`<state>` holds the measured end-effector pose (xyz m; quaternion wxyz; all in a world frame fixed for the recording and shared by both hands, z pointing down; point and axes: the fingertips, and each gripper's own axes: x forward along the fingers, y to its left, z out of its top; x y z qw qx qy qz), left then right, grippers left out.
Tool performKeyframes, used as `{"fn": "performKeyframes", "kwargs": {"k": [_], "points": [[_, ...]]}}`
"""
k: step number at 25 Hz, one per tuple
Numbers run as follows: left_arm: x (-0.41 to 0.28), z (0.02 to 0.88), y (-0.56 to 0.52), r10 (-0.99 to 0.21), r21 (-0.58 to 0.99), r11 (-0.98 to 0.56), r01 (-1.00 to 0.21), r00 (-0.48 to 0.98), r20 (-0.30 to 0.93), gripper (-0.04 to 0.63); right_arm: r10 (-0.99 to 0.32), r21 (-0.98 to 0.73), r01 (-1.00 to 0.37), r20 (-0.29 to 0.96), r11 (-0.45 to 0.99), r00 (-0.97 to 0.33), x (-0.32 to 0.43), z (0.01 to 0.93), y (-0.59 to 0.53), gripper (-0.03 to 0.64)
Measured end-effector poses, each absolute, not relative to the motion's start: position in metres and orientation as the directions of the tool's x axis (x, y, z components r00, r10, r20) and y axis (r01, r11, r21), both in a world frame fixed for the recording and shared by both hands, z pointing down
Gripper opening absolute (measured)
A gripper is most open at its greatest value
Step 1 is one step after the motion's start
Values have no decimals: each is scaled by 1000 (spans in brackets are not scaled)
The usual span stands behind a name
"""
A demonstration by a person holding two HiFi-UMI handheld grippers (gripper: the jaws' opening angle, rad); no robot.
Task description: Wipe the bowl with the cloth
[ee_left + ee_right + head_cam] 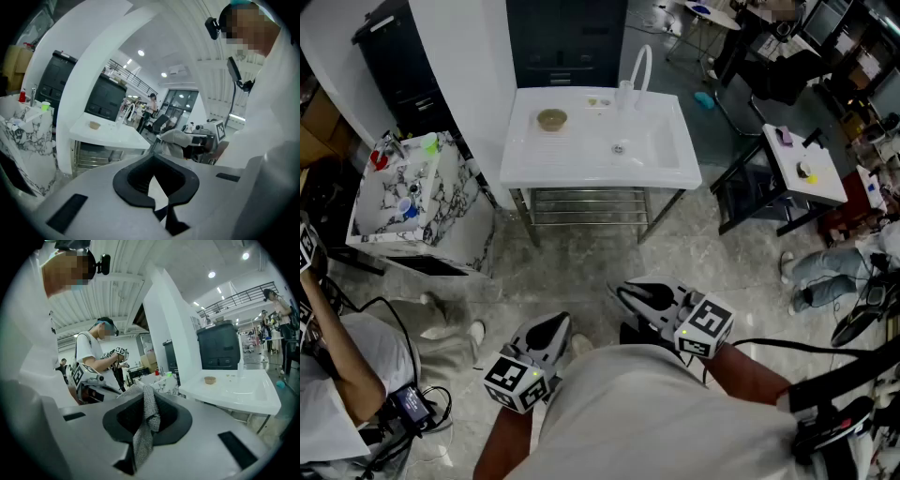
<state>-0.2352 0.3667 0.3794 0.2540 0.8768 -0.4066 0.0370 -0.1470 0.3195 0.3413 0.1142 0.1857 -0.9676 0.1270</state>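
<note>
Sink counter point(581, 164), white: sited at 12 o'clock, head view. R gripper point(628, 294): held at 5 o'clock, jaws clamped on grey cloth point(143, 432). L gripper point(547, 330): held at 7 o'clock, jaws pressed together, nothing btwn. Bowl point(551, 119), tan: set at counter's 10 o'clock corner, well apart from both.

white sink counter point(572, 161), bowl point(551, 119) on top

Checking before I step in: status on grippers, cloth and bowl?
Left gripper shut, empty. Right gripper shut on cloth. Bowl on sink counter, out of reach ahead. No obstacle seen between.
</note>
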Motion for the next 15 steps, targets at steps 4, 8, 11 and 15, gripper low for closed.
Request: {"fn": "performKeyframes", "kwargs": {"k": [4, 8, 11, 15], "points": [[-223, 385, 345, -677, 420, -560, -714, 687, 264, 10, -369, -184, -421, 259, 888, -893, -135, 340, 299, 32], [-207, 384, 318, -658, 411, -583, -701, 704, 266, 9, -397, -202, -452, 261, 869, -880, -119, 347, 276, 33], [-200, 385, 287, -663, 403, -580, -708, 698, 271, 9, -389, -207, -442, 253, 873, -886, -114, 347, 248, 32], [-194, 385, 233, -704, 425, -514, -745, 650, 286, 10, -358, -168, -401, 237, 901, -903, -107, 344, 198, 32]]}}
